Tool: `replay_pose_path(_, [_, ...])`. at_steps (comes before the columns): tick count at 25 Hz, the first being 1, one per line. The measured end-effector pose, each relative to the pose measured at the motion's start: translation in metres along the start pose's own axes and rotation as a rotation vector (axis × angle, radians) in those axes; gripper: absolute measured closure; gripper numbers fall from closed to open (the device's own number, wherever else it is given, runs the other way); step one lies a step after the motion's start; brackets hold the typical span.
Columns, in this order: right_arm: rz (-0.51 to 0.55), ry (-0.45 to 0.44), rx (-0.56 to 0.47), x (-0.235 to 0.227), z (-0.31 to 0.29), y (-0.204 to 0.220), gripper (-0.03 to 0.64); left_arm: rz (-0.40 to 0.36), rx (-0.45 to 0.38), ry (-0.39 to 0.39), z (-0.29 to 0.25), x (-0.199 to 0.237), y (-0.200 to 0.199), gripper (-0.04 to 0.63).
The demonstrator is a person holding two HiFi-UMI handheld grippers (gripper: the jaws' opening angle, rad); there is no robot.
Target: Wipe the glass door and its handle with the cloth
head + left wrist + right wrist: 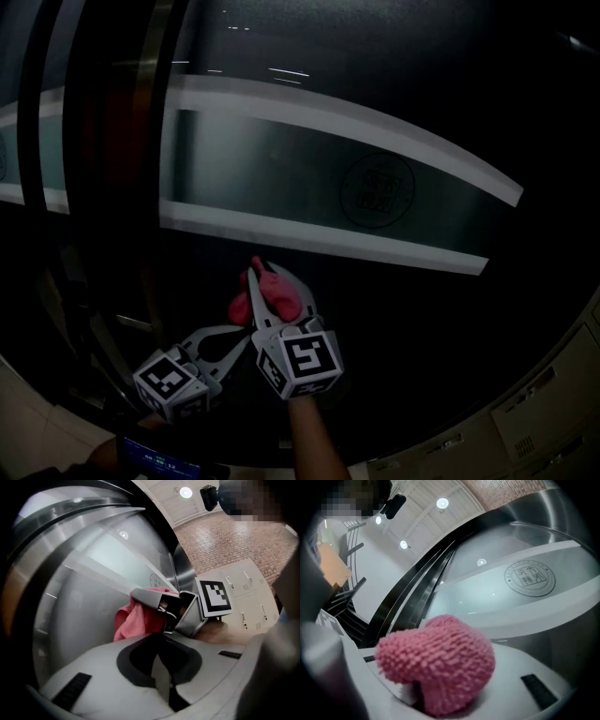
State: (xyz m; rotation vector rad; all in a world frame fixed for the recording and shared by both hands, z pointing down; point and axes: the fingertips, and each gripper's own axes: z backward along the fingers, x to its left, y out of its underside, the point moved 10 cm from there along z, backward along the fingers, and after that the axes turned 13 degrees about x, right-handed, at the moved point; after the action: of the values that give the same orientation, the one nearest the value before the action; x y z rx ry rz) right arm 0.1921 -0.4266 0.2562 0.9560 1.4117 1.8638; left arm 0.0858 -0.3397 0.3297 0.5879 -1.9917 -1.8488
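Observation:
A dark glass door [394, 291] with a frosted band [281, 159] and a round logo [377, 190] fills the head view. My right gripper [256, 274] is shut on a bunched pink cloth [279, 292], held close to the glass below the band. In the right gripper view the cloth [440, 663] bulges out between the jaws and hides their tips. My left gripper [242, 341] sits just below and left of the right one, shut and holding nothing; its own view shows the cloth [133, 618] and the right gripper's marker cube [214, 598].
Dark vertical door-frame bars [37, 141] and a metal upright [161, 141] run down the left. Pale lockers [544, 403] stand at the lower right. A forearm [314, 436] reaches up to the right gripper. A small lit screen [159, 461] shows at the bottom edge.

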Motion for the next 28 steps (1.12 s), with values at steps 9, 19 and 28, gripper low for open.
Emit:
replay_pose_path(9, [-0.003, 0.07, 0.006, -0.151, 0.101, 0.008, 0.572, 0.03, 0.002, -0.001, -0.131, -0.079, -0.014, 0.591])
replay_pose_path(19, [-0.088, 0.259, 0.036, -0.265, 0.184, 0.033, 0.572, 0.044, 0.041, 0.041, -0.215, -0.119, 0.002, 0.591])
replay_pose_path(28, [-0.103, 0.117, -0.038, -0.189, 0.147, 0.037, 0.574, 0.043, 0.036, -0.109, -0.157, -0.086, 0.008, 0.591])
